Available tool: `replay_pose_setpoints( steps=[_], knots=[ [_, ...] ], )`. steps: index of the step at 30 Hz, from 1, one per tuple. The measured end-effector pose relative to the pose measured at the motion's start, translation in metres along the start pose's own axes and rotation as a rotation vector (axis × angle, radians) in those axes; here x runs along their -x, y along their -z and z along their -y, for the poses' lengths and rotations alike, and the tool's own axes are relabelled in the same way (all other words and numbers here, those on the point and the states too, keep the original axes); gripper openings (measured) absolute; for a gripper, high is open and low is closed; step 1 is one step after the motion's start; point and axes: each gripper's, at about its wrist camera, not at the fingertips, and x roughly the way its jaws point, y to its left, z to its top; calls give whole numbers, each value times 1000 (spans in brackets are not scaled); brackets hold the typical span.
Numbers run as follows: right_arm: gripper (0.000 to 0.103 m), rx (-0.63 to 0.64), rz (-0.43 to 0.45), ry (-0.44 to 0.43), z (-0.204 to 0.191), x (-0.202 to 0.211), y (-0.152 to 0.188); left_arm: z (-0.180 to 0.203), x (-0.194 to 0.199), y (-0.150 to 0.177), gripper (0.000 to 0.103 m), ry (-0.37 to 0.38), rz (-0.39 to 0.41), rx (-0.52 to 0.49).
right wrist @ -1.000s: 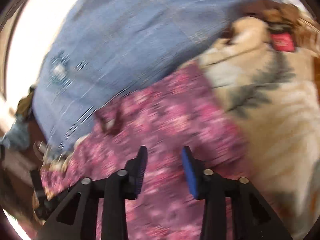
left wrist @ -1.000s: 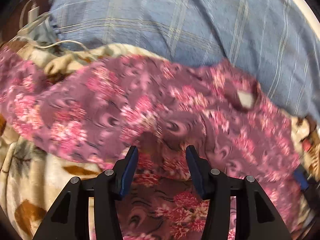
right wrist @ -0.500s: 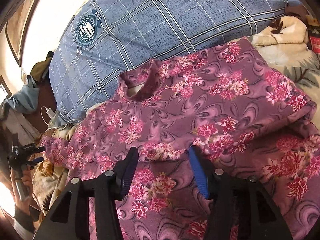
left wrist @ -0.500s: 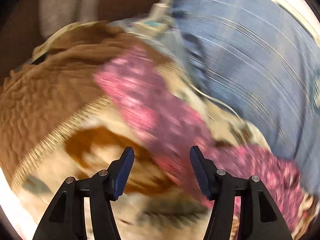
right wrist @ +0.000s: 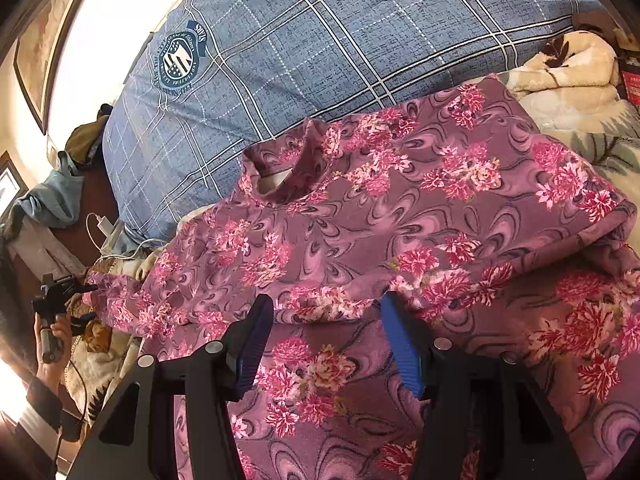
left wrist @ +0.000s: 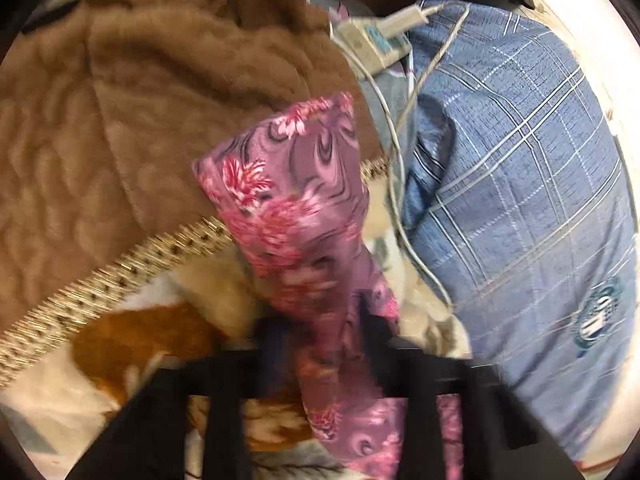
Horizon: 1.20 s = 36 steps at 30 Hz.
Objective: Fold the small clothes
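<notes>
the mauve knit top printed with pink flowers and dark swirls (right wrist: pixel 400 208) lies spread over a cream plush blanket with brown and grey leaf shapes (right wrist: pixel 568 80), its stand-up collar (right wrist: pixel 288 176) toward a blue plaid pillow with a round crest badge (right wrist: pixel 320 40). one side is already folded in, leaving a soft rounded edge on the right.

the right gripper (right wrist: pixel 326 332) hovers just above the garment's middle, its blue ribbed pads (right wrist: pixel 400 344) spread apart and holding nothing.

in the left wrist view the left gripper (left wrist: pixel 328 344) is blurred; the long sleeve of the top (left wrist: pixel 292 208) runs up between its dark fingers and out over a brown quilted fleece throw with a gold braided border (left wrist: pixel 120 120). the fingers look closed on the sleeve near its base, though the blur leaves this a judgement.

the fabric looks thin, light and stretchy, with a matte, slightly brushed face. it should drape and crease wherever it is lifted, and drag a little on the plush beneath it rather than slide. a pinch at a seam, cuff or hem should hold best; a grip in mid-panel would probably bunch up a single layer.

a white charger cable (left wrist: pixel 404 184) trails beside the sleeve and could snag.
</notes>
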Motion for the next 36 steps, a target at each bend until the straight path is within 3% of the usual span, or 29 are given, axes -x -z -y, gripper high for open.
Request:
replay_pose_setpoints(
  steps=[3, 8, 14, 18, 24, 28, 32, 34, 36],
  knots=[
    [59, -4, 3, -7, 1, 0, 0, 2, 3, 1, 8, 2, 16, -3],
    [59, -11, 8, -18, 2, 1, 0, 45, 24, 39, 7, 23, 39, -154],
    [59, -24, 16, -38, 4, 3, 1, 126, 59, 119, 7, 128, 18, -390],
    [59, -35, 22, -56, 6, 4, 1, 181, 55, 191, 7, 169, -19, -554],
    [59, -51, 32, -84, 9, 6, 1, 252, 3, 280, 7, 232, -182, -676],
    [59, -59, 39, -101, 10, 8, 2, 287, -44, 331, 7, 201, -282, -741],
    [59, -66, 46, -116, 11, 9, 3, 304, -97, 358, 8, 159, -411, -733],
    [59, -70, 48, -122, 12, 10, 4, 312, -124, 365, 12, 138, -512, -696],
    [59, -72, 50, -127, 12, 10, 4, 316, -143, 363, 34, 143, -602, -651]
  ],
)
